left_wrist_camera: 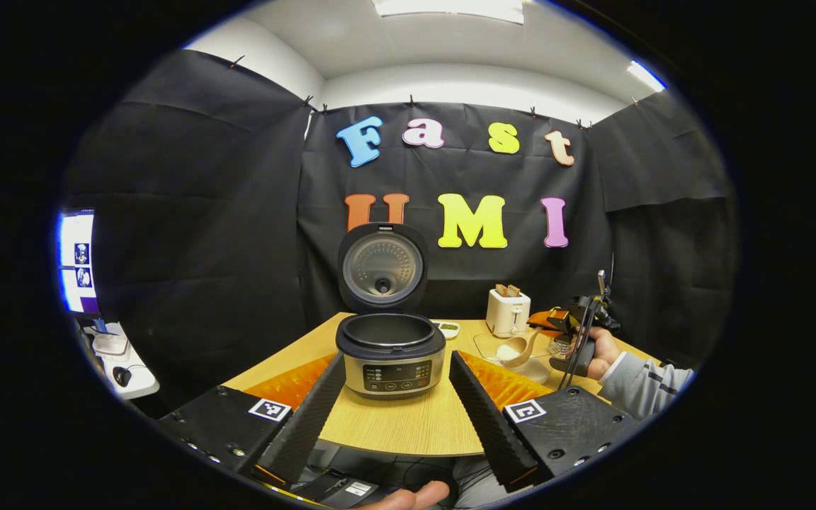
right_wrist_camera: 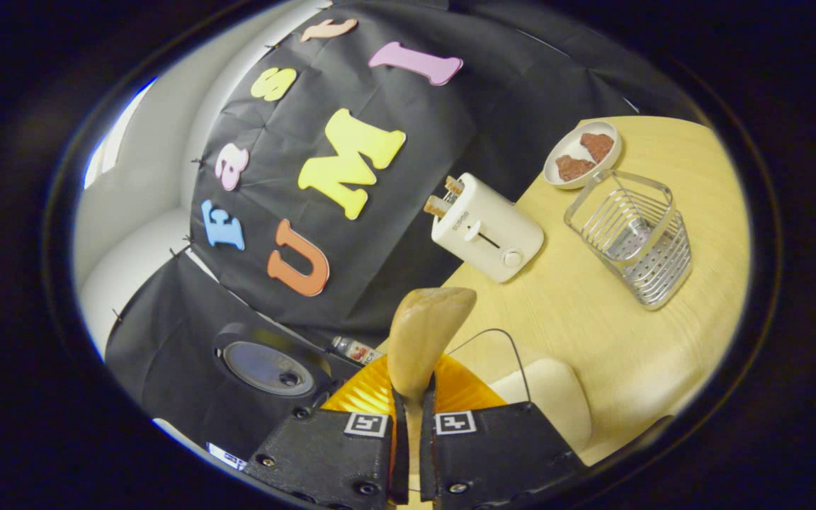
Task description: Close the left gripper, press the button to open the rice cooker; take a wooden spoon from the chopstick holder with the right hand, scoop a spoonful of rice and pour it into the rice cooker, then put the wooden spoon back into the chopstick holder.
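My right gripper [right_wrist_camera: 411, 425] clamps the wooden spoon [right_wrist_camera: 426, 340], bowl forward; the open rice cooker [left_wrist_camera: 389, 350] lies leftward, before my wide-open left gripper [left_wrist_camera: 397, 411].

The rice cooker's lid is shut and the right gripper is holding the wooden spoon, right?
Not quite: the rice cooker has its lid standing open, as the left gripper view shows. The right gripper is indeed holding the wooden spoon.

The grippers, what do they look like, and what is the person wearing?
The left gripper has boxy bodies, ridged jaws and a square black-and-white marker on each side. The right gripper bears two similar markers; dark cables hang from it. The person's grey sleeve has dark stripes.
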Demonstrator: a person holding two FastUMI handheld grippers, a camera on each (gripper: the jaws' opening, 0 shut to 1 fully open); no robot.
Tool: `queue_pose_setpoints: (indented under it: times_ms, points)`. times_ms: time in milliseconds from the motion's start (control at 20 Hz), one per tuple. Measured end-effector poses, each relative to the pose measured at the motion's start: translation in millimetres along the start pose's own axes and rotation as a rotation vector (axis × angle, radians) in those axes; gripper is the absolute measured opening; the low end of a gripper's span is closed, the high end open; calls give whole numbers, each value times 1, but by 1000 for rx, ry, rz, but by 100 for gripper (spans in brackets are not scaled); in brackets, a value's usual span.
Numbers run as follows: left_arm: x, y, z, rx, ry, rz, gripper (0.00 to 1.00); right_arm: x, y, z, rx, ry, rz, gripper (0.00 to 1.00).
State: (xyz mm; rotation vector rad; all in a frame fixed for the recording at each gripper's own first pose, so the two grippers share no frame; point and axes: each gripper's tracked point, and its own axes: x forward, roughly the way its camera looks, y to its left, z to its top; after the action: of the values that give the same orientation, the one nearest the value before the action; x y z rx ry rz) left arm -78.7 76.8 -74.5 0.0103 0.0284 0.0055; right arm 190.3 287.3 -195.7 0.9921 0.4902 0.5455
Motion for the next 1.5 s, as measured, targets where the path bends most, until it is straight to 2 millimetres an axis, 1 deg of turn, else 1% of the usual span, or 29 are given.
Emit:
queue_pose_setpoints:
  times_ms: [150, 400, 450, 550, 650, 750, 850, 950, 1000, 1100, 1200, 1300, 1400, 1500]
  points:
    - [0, -3, -3, 14, 5, -1, 94, -6, -6, 8, 98, -14, 13, 11]
    - [-3, -5, 5, 10, -11, 6, 94, -14, -1, 16, 449, -43, 128, 11]
    - [-3, -5, 6, 8, -13, 4, 94, -15, 1, 17, 485, -48, 137, 11]
    - [-3, -3, 6, 13, -15, 9, 94, -14, 4, 16, 503, -59, 138, 11]
    - [-5, 2, 4, 14, -16, 16, 94, -17, 23, 20, 498, -68, 169, 11]
    - [-6, 10, 2, 2, -11, 29, 94, -18, 48, 22, 504, -68, 218, 11]
    - [-8, 20, 1, -10, -7, 46, 94, -16, 67, 17, 502, -58, 236, 11]
    - [-10, 29, 3, -19, -14, 59, 94, -14, 96, 10, 480, -29, 263, 10]
    - [-14, 30, 7, -22, -31, 54, 94, -15, 114, 7, 464, -20, 289, 11]
    - [-19, 26, 17, -26, -79, 18, 94, -8, 141, -4, 428, 2, 318, 11]
    - [-24, 21, 22, -14, -107, -14, 94, 3, 162, -17, 388, 28, 316, 10]
    - [-29, 21, 27, 23, -134, -16, 94, 15, 181, -30, 353, 50, 308, 11]
    - [-30, 23, 27, 50, -144, -2, 94, 29, 195, -37, 340, 62, 296, 11]
    - [-31, 26, 21, 60, -126, 15, 94, 42, 209, -40, 311, 67, 283, 11]
